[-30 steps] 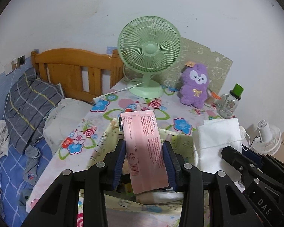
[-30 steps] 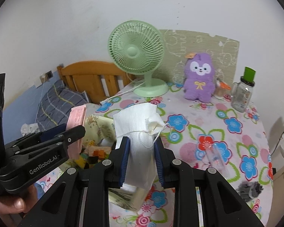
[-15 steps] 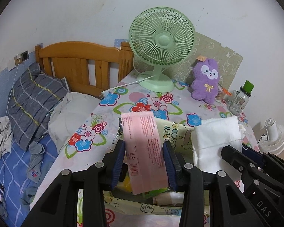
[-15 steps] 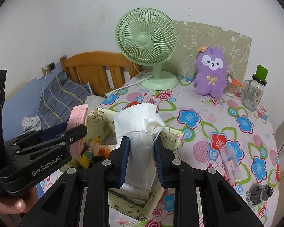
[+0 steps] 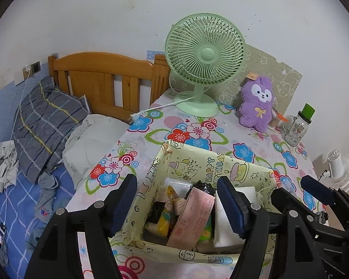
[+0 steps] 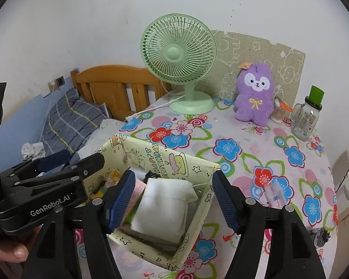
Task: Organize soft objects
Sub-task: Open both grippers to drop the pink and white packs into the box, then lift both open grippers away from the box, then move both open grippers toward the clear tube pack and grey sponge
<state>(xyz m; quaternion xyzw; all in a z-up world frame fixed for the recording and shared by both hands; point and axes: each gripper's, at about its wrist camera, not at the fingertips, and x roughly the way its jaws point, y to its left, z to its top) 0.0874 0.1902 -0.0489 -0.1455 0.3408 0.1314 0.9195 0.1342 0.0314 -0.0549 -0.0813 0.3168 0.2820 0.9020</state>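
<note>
A yellow cartoon-print paper box (image 5: pixel 211 165) (image 6: pixel 165 158) stands on the flowered tablecloth. A pink packet (image 5: pixel 193 218) leans inside it among other small packs. Beside it in the box rests a white soft pack (image 6: pixel 165 207) (image 5: pixel 228 232). My left gripper (image 5: pixel 178 203) hovers over the box, its jaws opening and apart from the pink packet below. My right gripper (image 6: pixel 173 198) hangs over the white pack, its jaws also opening and clear of it. Each gripper shows at the edge of the other's view. A purple plush toy (image 6: pixel 254 97) sits at the back of the table.
A green desk fan (image 5: pixel 204 69) stands at the back, its cord trailing left. A glass bottle with a green lid (image 6: pixel 308 118) is at the back right. A small clear packet (image 6: pixel 274 195) lies right of the box. A bed with a wooden headboard (image 5: pixel 104 79) adjoins the table's left.
Both grippers have opened. The pink packet has left the left jaws and the white pack has left the right jaws. Both now rest inside the yellow box.
</note>
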